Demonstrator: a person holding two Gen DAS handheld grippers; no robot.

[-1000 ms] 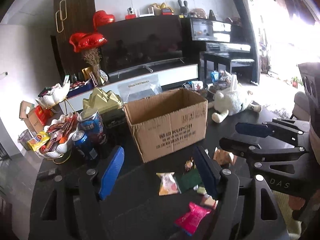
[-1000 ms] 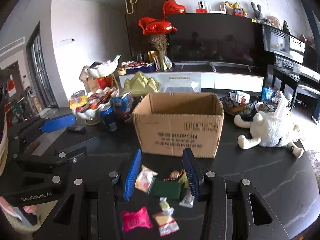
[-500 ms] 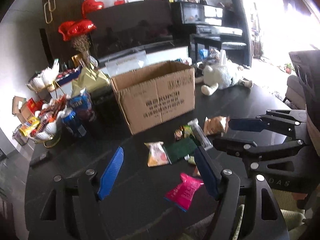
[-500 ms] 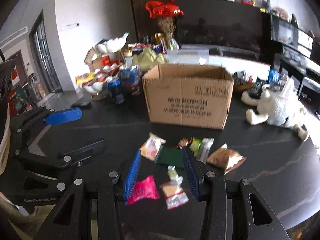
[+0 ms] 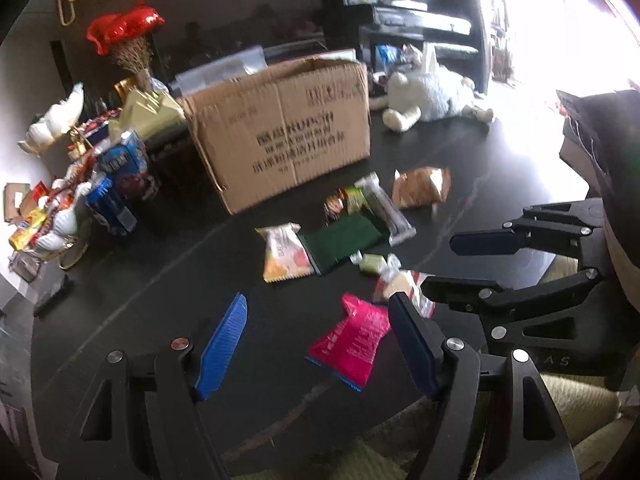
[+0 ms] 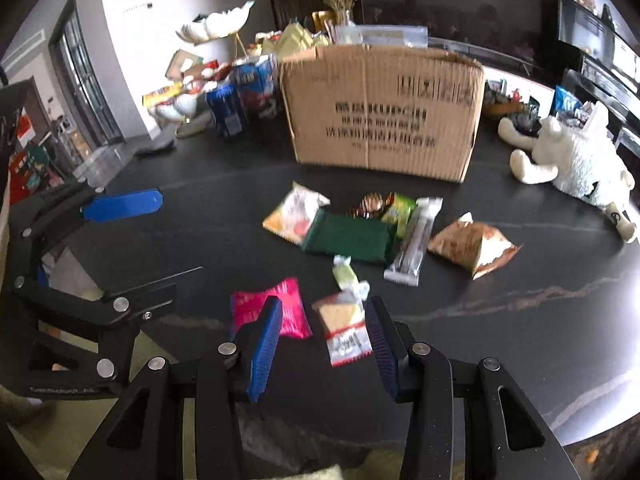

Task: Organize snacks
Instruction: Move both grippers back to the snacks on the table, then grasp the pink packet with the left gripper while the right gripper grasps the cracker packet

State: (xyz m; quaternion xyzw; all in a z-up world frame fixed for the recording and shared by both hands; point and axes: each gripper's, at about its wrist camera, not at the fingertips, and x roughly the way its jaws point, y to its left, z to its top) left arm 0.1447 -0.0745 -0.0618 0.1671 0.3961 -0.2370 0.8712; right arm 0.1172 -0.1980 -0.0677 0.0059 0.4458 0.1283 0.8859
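A dark, glossy stone-veined table (image 6: 520, 320) carried everything. Near its front edge lay the loose snacks: a crinkly pink packet (image 6: 288, 312), a clear-wrapped yellow cake with a red-and-white label (image 6: 344, 328), a small pale green sweet (image 6: 345, 274), a flat dark green pack (image 6: 348, 236), a long silver bar (image 6: 416, 240), a tan pillow bag (image 6: 472, 246) and a white-orange pouch (image 6: 294, 218). Behind them, toward the far edge, stood an open corrugated cardboard box (image 6: 384, 108), its blurred print reading "KUPCH". The left gripper (image 5: 316, 340) hung with jaws apart over the pink packet, gripping nothing. The right gripper (image 6: 324, 336) hung narrower but parted, straddling the cake without touching. A white plush toy (image 6: 576, 160) lay at the right edge.
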